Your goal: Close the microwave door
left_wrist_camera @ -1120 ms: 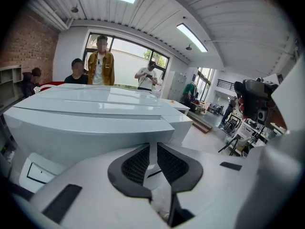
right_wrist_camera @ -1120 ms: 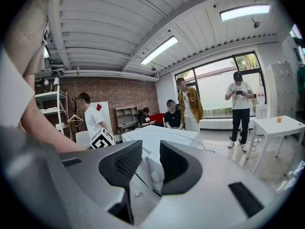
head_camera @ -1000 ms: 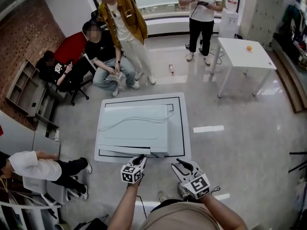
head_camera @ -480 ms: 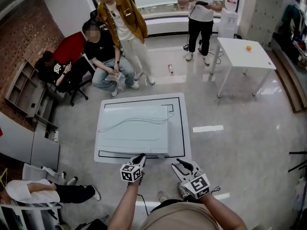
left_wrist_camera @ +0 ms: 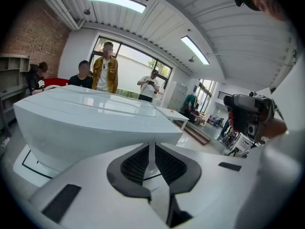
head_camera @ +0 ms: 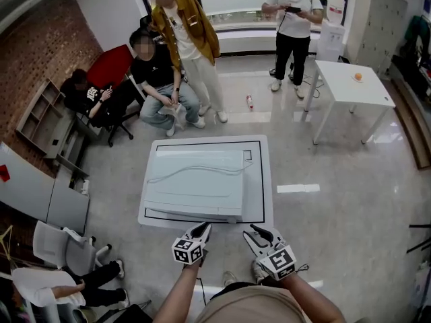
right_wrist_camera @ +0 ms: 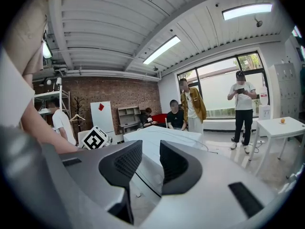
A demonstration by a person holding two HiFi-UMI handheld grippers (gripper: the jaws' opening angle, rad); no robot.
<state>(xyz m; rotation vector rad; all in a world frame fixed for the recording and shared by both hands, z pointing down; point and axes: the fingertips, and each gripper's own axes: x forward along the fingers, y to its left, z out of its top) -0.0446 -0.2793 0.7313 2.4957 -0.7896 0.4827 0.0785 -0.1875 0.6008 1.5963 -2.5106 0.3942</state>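
Left gripper [head_camera: 204, 228], jaws just closing, backed off microwave [head_camera: 195, 180].

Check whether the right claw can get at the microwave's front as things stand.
Probably yes: the right claw sits open just short of the microwave's near right corner, only bare table edge between them.

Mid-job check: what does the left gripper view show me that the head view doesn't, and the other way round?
Left gripper view only: the left gripper up close, jaws all but together, having just opened a sliver, nothing between them; the ceiling lights overhead.
Head view only: that gripper's marker cube, the full top of the microwave from above, the bottle on the floor, the grey chair at lower left.
Both: the microwave, the person in the mustard jacket, the white side table.
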